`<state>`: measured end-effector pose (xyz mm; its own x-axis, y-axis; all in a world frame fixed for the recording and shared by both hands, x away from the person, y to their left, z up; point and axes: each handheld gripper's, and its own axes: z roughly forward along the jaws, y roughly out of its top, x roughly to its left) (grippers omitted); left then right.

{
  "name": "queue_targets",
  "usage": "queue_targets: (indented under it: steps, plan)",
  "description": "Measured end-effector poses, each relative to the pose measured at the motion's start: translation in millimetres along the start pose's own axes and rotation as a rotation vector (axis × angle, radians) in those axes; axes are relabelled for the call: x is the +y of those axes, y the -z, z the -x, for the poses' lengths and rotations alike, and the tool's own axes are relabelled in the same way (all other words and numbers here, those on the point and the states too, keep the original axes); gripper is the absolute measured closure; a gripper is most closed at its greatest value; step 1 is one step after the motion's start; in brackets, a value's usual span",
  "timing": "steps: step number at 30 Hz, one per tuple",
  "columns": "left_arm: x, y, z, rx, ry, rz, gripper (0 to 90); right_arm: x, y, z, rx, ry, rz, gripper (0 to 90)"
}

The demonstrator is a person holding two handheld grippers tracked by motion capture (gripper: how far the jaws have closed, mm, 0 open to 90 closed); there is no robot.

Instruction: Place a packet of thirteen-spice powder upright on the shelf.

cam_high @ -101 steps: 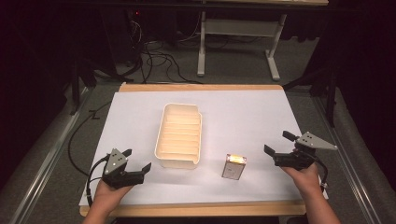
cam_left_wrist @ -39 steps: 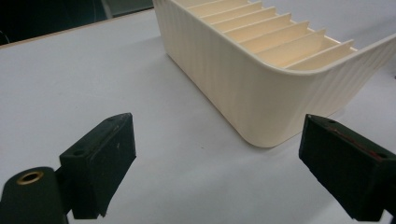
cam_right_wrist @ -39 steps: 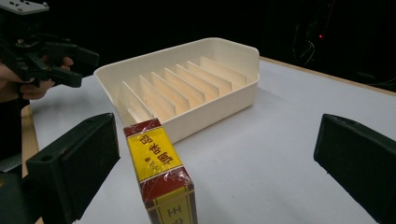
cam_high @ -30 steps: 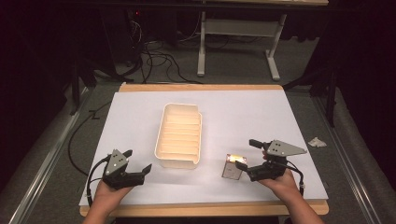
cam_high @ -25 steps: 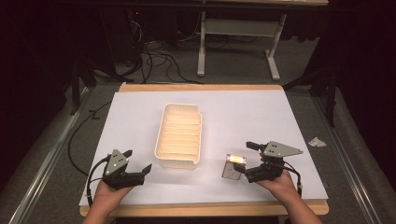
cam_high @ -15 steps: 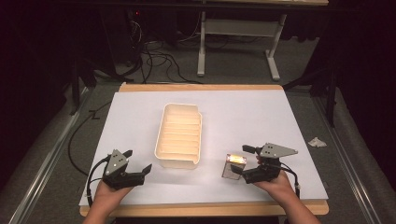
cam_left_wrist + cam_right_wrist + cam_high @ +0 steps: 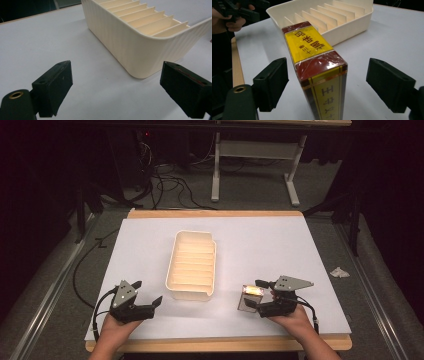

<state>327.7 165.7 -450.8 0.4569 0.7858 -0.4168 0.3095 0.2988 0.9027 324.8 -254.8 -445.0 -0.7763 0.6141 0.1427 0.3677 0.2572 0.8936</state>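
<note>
A small red-and-yellow wrapped box (image 7: 248,297) stands on edge on the white table sheet, near the front right. My right gripper (image 7: 256,293) reaches in from the right with one jaw on each side of the box. In the right gripper view the box (image 7: 317,57) sits between the jaws of the right gripper (image 7: 329,80) with a gap on both sides. The jaws have just been closing and do not press on it. A cream ribbed tray (image 7: 171,265) lies mid-table. My left gripper (image 7: 146,292) rests open at the front left, nothing between the jaws of the left gripper (image 7: 115,82), facing the tray's corner (image 7: 130,42).
The tray's wall (image 7: 352,27) is just beyond the box, and the other hand (image 7: 232,17) shows past it. The wooden table edge (image 7: 215,213) borders the sheet. A crumpled scrap (image 7: 339,271) and cables (image 7: 165,180) lie on the floor.
My right gripper has slid left from the table's right side up to the box, and its jaws now straddle it and stand narrower. The left gripper has kept still.
</note>
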Motion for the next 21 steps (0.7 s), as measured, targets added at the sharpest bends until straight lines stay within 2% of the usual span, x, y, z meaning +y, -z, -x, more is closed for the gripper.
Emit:
queue_targets:
  steps: [3, 6, 12, 21]
  plan:
    - [-0.1, -0.1, -0.1, 0.0, -0.001, -0.001, 11.6, -0.2, 0.4, -1.1, 0.005, 0.007, -0.003, 23.1]
    - [-0.5, -0.4, 0.2, -0.001, 0.0, -0.004, 11.6, 0.2, 3.6, -4.4, 0.001, 0.036, 0.018, 34.8]
    - [-0.7, -0.3, 0.5, -0.003, 0.001, -0.005, 11.6, -0.1, 4.4, -6.5, 0.01, 0.061, 0.016, 42.6]
    - [-1.1, -0.1, 0.3, -0.003, -0.004, -0.01, 11.6, 0.0, 4.4, -8.3, 0.025, 0.073, 0.013, 50.7]
